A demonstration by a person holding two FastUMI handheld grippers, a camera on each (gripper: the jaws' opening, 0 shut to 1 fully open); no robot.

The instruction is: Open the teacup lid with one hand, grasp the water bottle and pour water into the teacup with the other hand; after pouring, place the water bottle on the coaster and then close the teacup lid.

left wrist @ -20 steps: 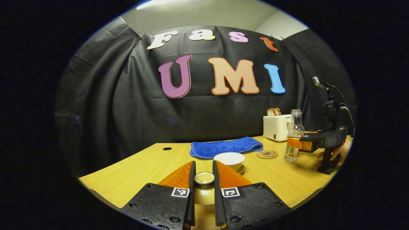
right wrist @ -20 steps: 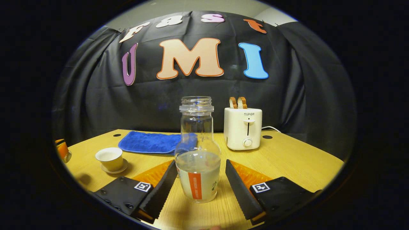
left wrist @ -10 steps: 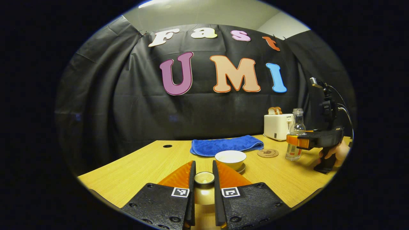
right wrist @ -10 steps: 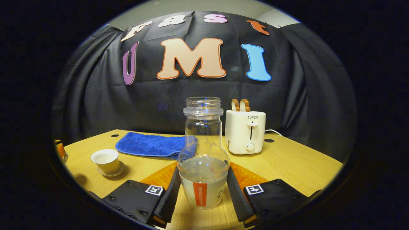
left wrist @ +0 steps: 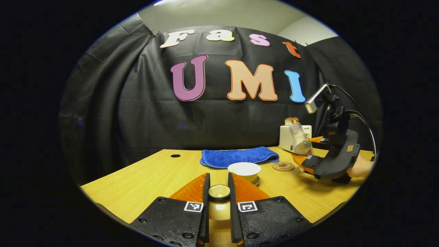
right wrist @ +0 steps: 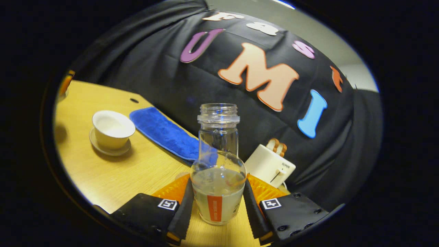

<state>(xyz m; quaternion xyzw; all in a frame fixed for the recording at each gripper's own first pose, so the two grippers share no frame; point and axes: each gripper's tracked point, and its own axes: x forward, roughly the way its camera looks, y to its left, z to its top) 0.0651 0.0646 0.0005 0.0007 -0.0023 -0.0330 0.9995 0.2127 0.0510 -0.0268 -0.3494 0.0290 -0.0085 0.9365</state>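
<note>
My left gripper (left wrist: 218, 192) is shut on the teacup lid (left wrist: 219, 191), held above the table in front of the cup. The open white teacup (left wrist: 244, 171) stands on its saucer just beyond, and also sits at the left in the right gripper view as the teacup (right wrist: 112, 128). My right gripper (right wrist: 216, 202) is shut on the clear water bottle (right wrist: 217, 171), which is uncapped and partly full. In the left gripper view the right gripper (left wrist: 310, 151) holds the bottle (left wrist: 299, 139) lifted and tilted left toward the cup. A round cork coaster (left wrist: 283, 166) lies between cup and bottle.
A folded blue towel (left wrist: 238, 156) lies behind the teacup. A white toaster (right wrist: 268, 163) with bread slices stands at the back right of the wooden table (left wrist: 144, 178). A hand (left wrist: 362, 168) holds the right gripper.
The right gripper closed on the bottle, then lifted it off the table and tilted it left toward the teacup. The left gripper kept holding the lid in place.
</note>
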